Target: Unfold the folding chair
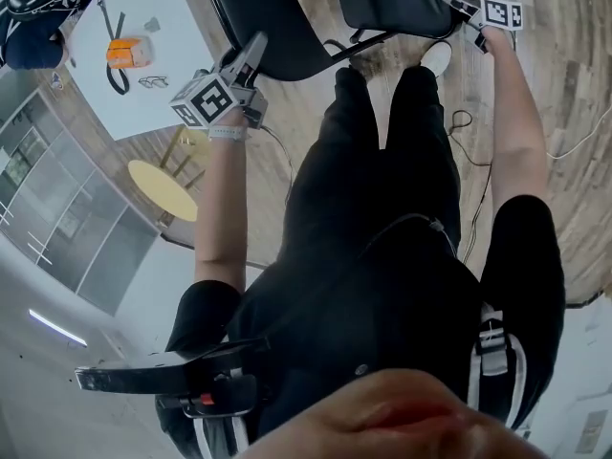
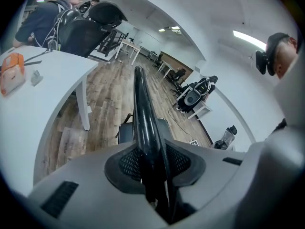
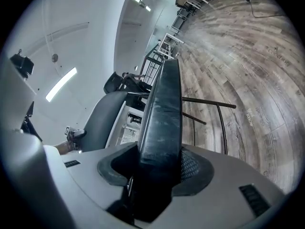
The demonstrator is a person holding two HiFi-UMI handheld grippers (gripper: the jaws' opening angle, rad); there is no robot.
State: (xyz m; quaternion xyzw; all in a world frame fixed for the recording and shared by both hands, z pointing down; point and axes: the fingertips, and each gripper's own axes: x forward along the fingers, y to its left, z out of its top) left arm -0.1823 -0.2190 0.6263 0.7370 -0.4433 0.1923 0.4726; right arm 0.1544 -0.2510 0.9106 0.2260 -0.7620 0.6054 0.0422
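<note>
The folding chair (image 1: 287,17) is seen on the wooden floor (image 1: 564,84), just ahead of the person's shoes, at the top of the head view. It is held at two dark panels, one by each gripper.

The left gripper (image 1: 251,54) is clamped on the left-hand panel. In the left gripper view a thin glossy black edge (image 2: 143,113) is pinched between the two pads and runs straight away from the camera.

The right gripper (image 1: 457,6) is clenched on the right-hand panel. In the right gripper view a thick black padded slab (image 3: 162,109) is gripped between the jaws, which are held wider than those of the left. The chair's dark metal tubes (image 3: 209,104) are seen beyond it, over the floor.

A white table (image 1: 182,27) is placed left of the chair. On it an orange object (image 1: 129,53) with black straps is laid, with a pair of glasses (image 1: 153,82) near it. What the orange object holds cannot be told.
</note>
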